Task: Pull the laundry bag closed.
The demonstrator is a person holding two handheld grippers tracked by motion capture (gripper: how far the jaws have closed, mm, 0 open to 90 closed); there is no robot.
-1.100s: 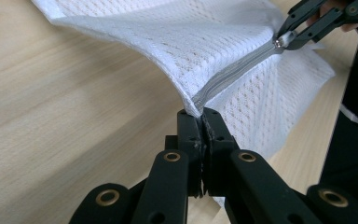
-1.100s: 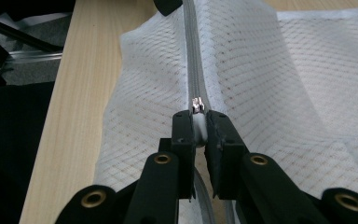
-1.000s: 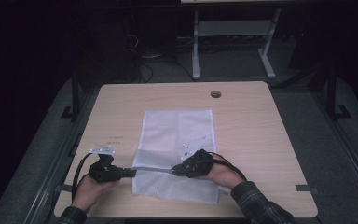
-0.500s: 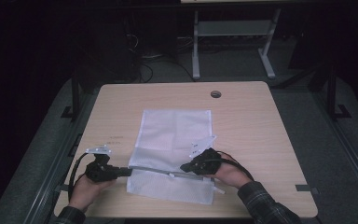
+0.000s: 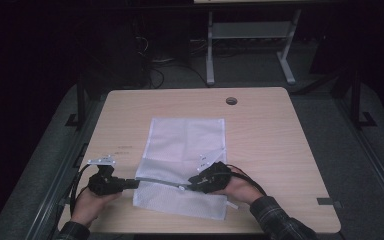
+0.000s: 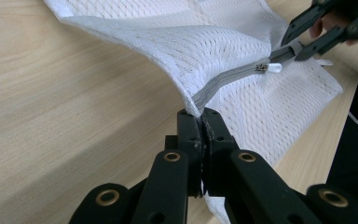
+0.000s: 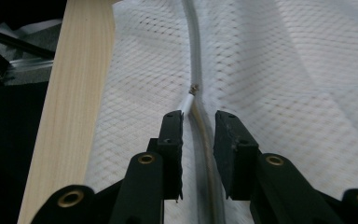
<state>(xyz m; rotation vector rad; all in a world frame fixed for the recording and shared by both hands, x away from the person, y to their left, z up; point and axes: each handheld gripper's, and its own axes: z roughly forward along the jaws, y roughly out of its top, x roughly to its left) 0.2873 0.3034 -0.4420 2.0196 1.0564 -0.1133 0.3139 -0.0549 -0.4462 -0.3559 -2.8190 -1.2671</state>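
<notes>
White mesh bag [image 5: 185, 150] flat on wooden table [image 5: 280, 150], near edge lifted. Left gripper [image 6: 200, 122] clamped on bag's zipper end (fabric pulled taut). Right gripper [image 7: 198, 123] narrowly parted, jaws astride grey zipper [image 7: 195, 56], white pull tab [image 7: 186, 101] just ahead.

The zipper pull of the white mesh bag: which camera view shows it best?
The left gripper view: the zipper pull is sharp, side-on, on the grey zipper just before the right gripper. In the right gripper view the pull is blurred, beside one finger. In the high view it is a tiny pale speck on the mesh bag.
</notes>
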